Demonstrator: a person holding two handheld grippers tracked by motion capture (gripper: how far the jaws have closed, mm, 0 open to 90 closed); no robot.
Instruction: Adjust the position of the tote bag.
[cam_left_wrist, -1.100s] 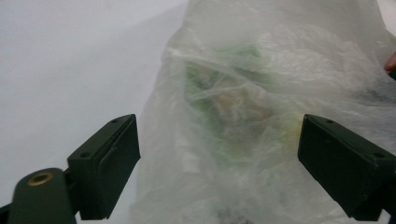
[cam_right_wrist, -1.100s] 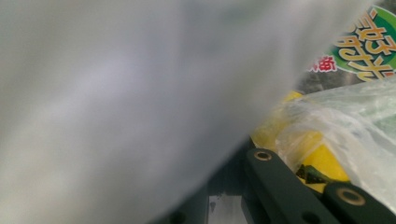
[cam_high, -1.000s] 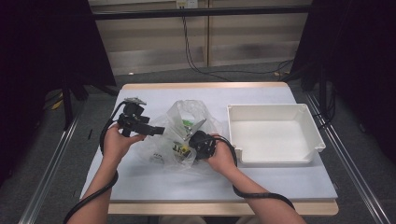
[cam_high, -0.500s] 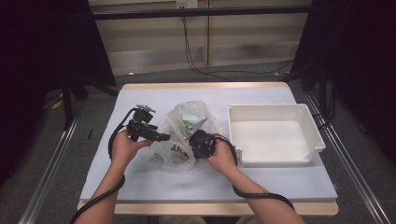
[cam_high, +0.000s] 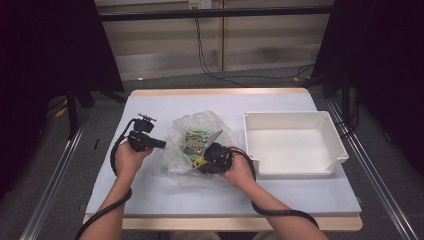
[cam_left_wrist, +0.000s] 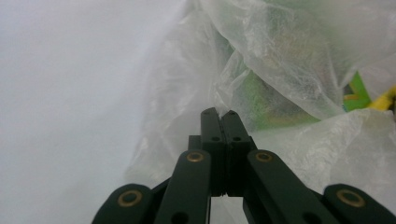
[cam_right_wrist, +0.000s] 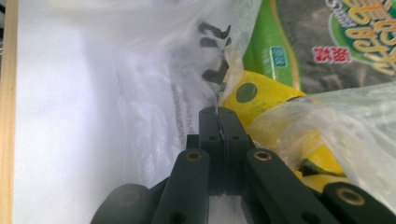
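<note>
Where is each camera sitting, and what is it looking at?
High view: above the person's side, looking down on the table, plastic bag, white tray and both forearms.
Left gripper view: on the left gripper, jaws together, facing the bag.
Right gripper view: on the right gripper, pinching bag film.
Shared: the bag.

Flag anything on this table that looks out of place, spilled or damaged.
Nothing stands out. The clear plastic bag lies crumpled with a green packet and a yellow item inside, nothing spilled. The right gripper pinches the bag's film. The white tray sits square and empty.
</note>
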